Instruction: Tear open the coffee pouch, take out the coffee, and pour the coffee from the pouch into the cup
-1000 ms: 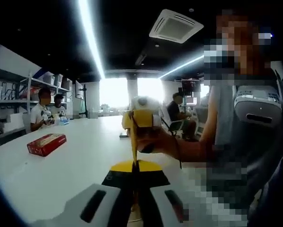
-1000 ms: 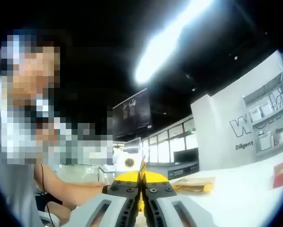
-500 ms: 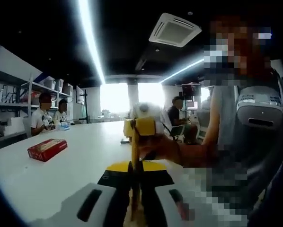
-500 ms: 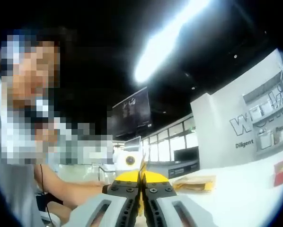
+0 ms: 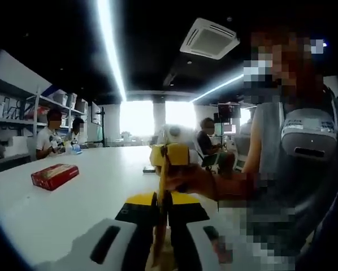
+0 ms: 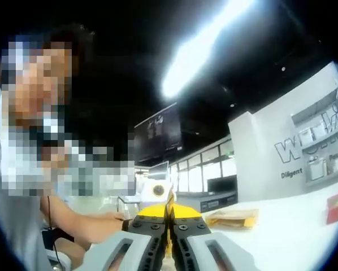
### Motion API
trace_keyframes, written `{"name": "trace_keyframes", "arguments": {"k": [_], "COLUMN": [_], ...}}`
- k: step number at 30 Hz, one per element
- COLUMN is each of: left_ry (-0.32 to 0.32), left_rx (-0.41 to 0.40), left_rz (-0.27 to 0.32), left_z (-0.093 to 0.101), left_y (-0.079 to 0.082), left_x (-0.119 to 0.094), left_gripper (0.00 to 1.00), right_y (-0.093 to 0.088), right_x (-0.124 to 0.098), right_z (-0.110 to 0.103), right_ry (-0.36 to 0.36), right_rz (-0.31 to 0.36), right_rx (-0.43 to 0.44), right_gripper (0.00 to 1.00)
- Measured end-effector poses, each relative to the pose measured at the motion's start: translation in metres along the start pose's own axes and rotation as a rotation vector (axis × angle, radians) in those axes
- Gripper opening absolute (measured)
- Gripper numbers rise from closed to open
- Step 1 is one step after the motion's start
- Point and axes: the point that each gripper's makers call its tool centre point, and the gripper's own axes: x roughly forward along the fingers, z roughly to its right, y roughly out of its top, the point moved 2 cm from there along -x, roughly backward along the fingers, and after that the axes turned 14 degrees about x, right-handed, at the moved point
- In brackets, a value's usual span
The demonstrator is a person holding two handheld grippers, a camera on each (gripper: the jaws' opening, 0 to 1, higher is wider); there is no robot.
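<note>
The pouch [image 5: 162, 220] hangs in the air above the tabletop [image 5: 73, 197], edge-on, pinched between both claws. The left claw [image 5: 161, 237] and right claw [image 6: 169, 226] are each closed on it. It looks thin, light and pliable; grip near the top edge to tear. The left gripper view adds a red box [image 5: 54, 175]; the right gripper view adds flat packets [image 6: 231, 219].

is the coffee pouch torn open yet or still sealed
Cannot tell. The coffee pouch shows edge-on as a thin yellow strip pinched between both claws, left claw and right claw; no tear is visible.
</note>
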Motion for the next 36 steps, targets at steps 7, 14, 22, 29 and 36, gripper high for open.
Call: {"name": "trace_keyframes", "arguments": {"k": [7,14,22,29,36], "left_ry": [0.002,0.003,0.015,0.011,0.011], "left_rx": [0.038,0.050,0.049,0.058,0.054], "left_rz": [0.015,0.027,0.059,0.056,0.055], "left_z": [0.004,0.004,0.001,0.002,0.002], "left_y": [0.006,0.010,0.018,0.018,0.018], "left_x": [0.004,0.002,-0.004,-0.001,0.000], "left_gripper": [0.05,0.04,0.04,0.04,0.06], "right_y": [-0.021,-0.010,0.018,0.005,0.005], "right_x": [0.001,-0.002,-0.019,-0.007,-0.007], "right_z": [0.004,-0.003,-0.003,-0.007,-0.007], "right_ry": [-0.019,0.013,0.012,0.028,0.012], "right_rz": [-0.043,-0.033,0.054,0.019,0.002], "right_rx": [0.000,-0.009,0.003,0.019,-0.001], "right_gripper": [0.02,0.09,0.07,0.07,0.02]}}
